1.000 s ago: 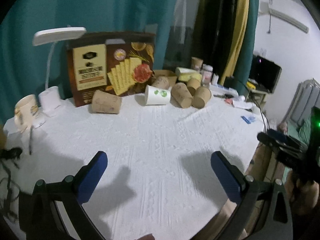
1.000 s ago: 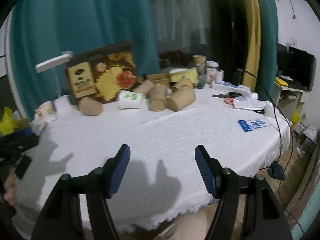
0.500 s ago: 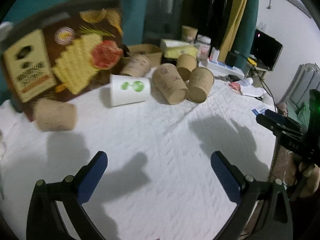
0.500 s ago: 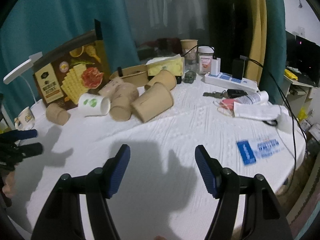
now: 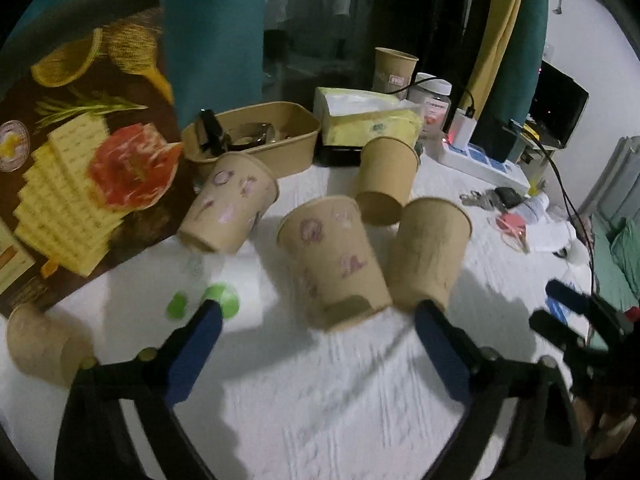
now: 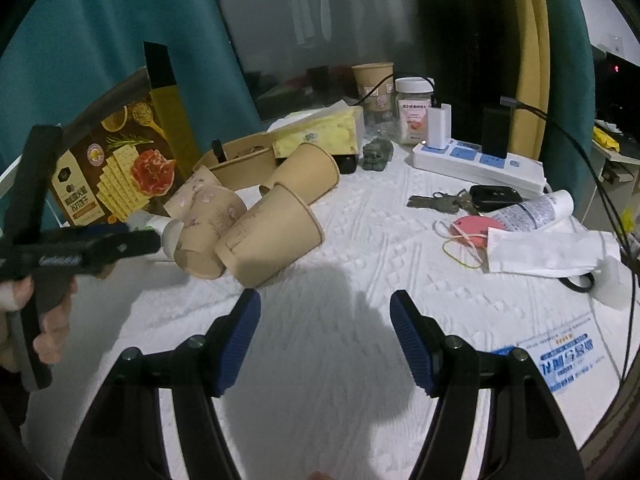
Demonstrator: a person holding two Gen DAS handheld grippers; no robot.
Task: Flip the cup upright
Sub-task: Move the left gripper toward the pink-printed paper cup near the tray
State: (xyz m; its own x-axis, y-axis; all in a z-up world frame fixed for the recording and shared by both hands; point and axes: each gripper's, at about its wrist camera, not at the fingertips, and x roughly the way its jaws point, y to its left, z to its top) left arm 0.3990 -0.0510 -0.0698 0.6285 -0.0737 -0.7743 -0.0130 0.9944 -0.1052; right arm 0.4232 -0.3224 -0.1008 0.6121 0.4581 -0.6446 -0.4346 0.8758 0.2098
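The left gripper [image 5: 316,320] has just been closing but stands spread, empty, the nearest tipped cup [image 5: 334,264] just beyond its fingertips. Push on until the pads straddle its wall, probably mid-body, then squeeze lightly. The right gripper [image 6: 325,334] gapes, empty.

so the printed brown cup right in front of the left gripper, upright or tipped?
Tipped. The printed cup lies on its side on the white tablecloth, one end facing the open left gripper, not gripped.
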